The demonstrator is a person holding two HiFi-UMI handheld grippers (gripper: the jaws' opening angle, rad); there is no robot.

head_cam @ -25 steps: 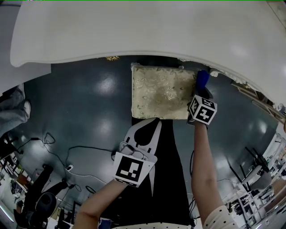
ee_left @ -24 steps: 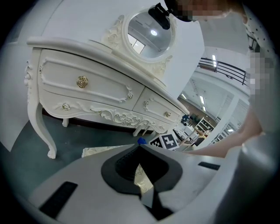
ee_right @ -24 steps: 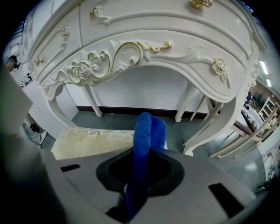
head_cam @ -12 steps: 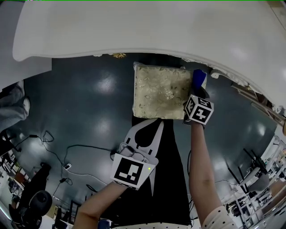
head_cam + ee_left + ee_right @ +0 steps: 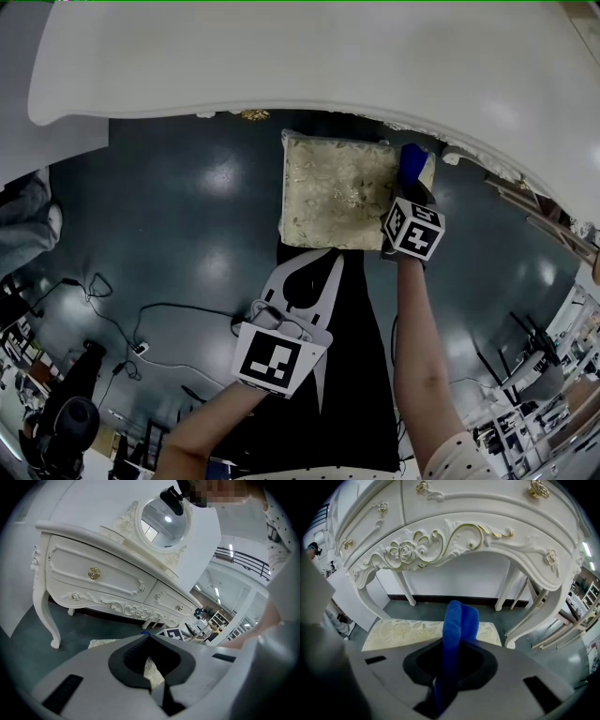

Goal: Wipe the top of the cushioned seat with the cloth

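Note:
The cushioned seat, pale gold with a floral pattern, stands on the dark floor just under the front edge of the white dressing table. My right gripper is shut on a folded blue cloth, which sits at the seat's right edge. In the right gripper view the cloth stands up between the jaws of the right gripper, with the seat just beyond. My left gripper hangs short of the seat's near edge, shut and holding nothing. The left gripper shows a bit of seat through its jaw opening.
Curved table legs stand behind and to the right of the seat. Cables lie on the floor at the left. Shelving and clutter fill the right side. A round mirror tops the dressing table.
My right gripper has shifted slightly left with the blue cloth, from just off the seat's right side onto its right edge. The left gripper has stayed in place.

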